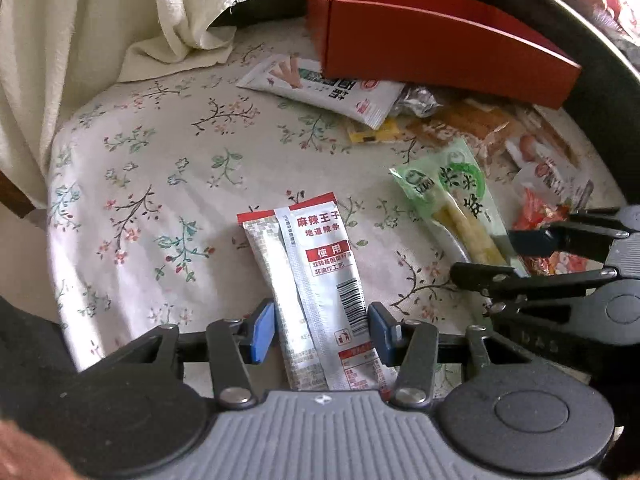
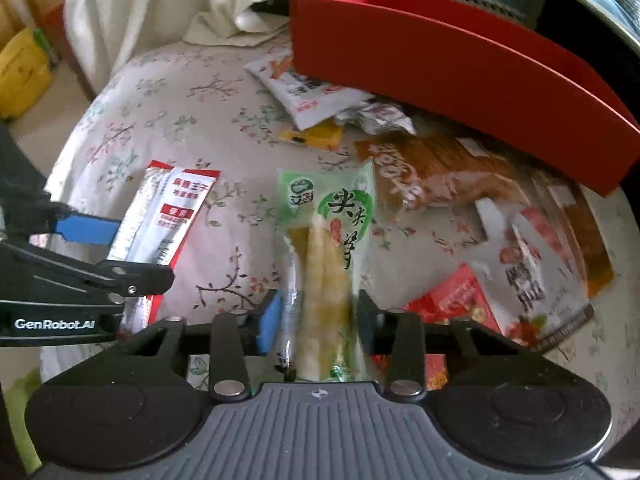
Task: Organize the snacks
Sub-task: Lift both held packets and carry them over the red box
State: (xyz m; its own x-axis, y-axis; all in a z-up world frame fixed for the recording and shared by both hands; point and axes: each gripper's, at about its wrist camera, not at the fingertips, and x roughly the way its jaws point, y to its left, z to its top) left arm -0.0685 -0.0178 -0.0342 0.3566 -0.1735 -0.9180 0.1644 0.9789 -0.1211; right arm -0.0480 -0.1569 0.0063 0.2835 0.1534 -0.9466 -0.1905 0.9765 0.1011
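Your left gripper point(image 1: 322, 330) clamps the silver spicy-strip packet point(image 1: 316, 280) at lower centre of its frame. Your right gripper point(image 2: 318, 318) pinches the green bamboo-shoot packet point(image 2: 328, 248), centre frame. The red box point(image 2: 440, 60) sits upper right, on the floral cloth point(image 1: 160, 184).

My left black two-finger gripper with blue pads point(image 1: 321, 330) is low at six o'clock in its own view, pads closed against both edges of a silver sachet. My right black two-finger gripper with blue pads point(image 2: 316, 322) is likewise closed, on a green packet, and sits toward three o'clock of the left one.
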